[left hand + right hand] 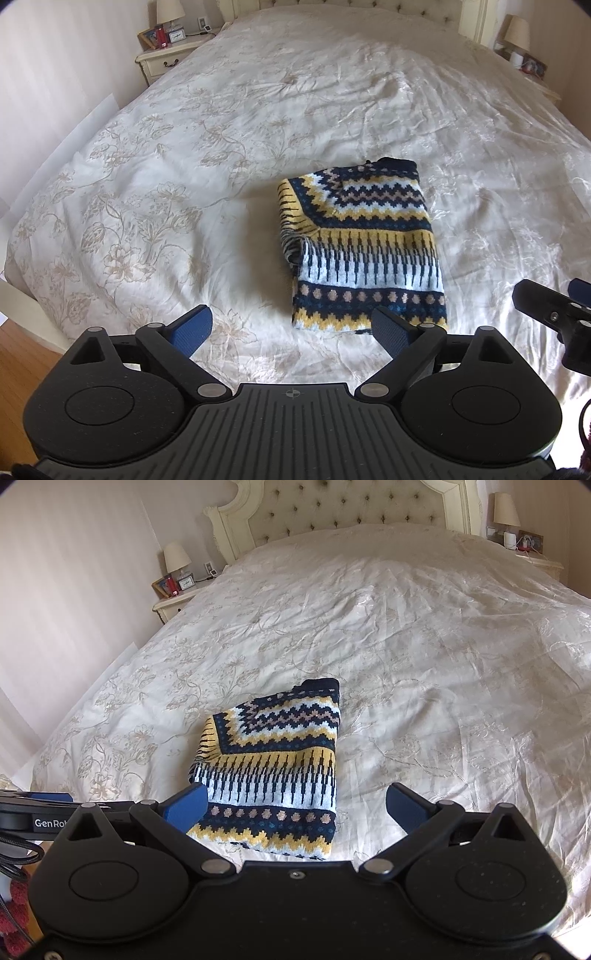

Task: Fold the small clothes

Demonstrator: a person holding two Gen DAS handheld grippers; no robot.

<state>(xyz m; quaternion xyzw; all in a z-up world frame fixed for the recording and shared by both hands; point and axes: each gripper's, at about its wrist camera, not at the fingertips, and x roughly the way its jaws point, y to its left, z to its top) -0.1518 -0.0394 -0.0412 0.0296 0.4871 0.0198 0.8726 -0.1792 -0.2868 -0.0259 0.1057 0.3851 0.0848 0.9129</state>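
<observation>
- The sweater (pixel 364 247) is lying folded into a compact block at lower centre of the bed (pixel 184 155); folding is looking nearly finished, I judge.
- The left gripper (pixel 291 330) and right gripper (pixel 297 806) are both hanging released, grasping nothing.
- The next move is likely calling for tidying the loose left edge, though its layers are hard to read.
- Open bedding is lying all around.

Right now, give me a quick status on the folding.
Both hand-held grippers, left and right, open, empty. Patterned sweater folded, lying on the bedspread. Nothing in the way.
</observation>
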